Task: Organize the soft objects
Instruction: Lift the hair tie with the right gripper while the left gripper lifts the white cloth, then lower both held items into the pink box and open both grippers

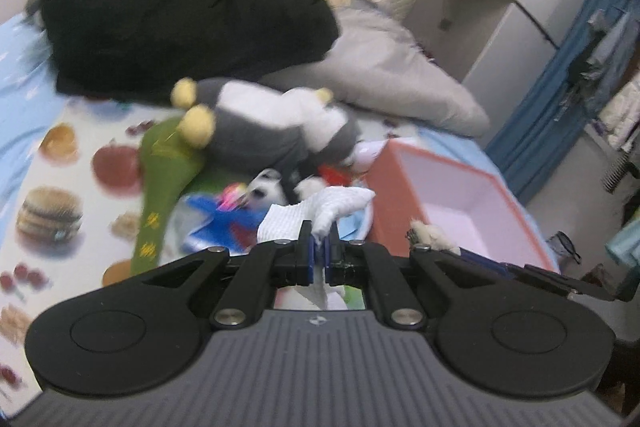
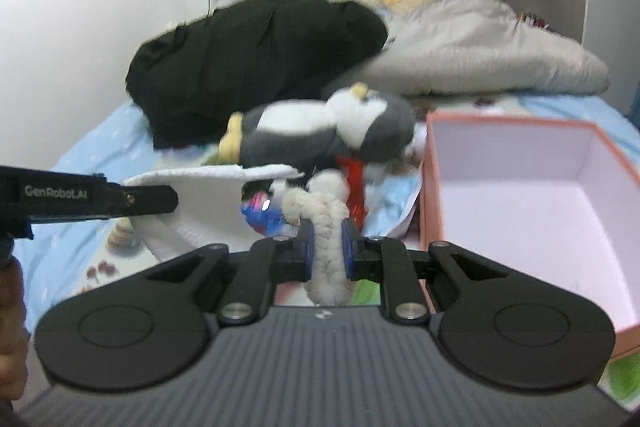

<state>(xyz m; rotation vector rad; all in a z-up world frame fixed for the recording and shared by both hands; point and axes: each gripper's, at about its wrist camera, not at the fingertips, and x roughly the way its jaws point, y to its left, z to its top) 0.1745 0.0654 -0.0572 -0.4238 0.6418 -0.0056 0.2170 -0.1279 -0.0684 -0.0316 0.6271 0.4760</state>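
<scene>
My left gripper (image 1: 319,231) is shut on a white waffle cloth (image 1: 316,207), which hangs lifted over the toy pile. In the right wrist view the same cloth (image 2: 200,195) spreads beside the left gripper's black finger (image 2: 152,199). My right gripper (image 2: 327,229) is shut on a fluffy white plush toy (image 2: 326,251), whose body runs between the blue pads. A tuft of that plush (image 1: 430,233) shows in the left wrist view. A grey-and-white penguin plush (image 2: 328,131) lies behind on the bed. An open pink box (image 2: 520,195) stands to the right, nothing visible inside.
A black garment (image 1: 180,19) and a grey pillow (image 1: 392,67) are heaped at the bed's head. A green cloth item (image 1: 164,179), a small panda plush (image 1: 266,187) and a blue toy (image 1: 224,223) lie below the penguin. The food-print sheet (image 1: 60,187) spreads left.
</scene>
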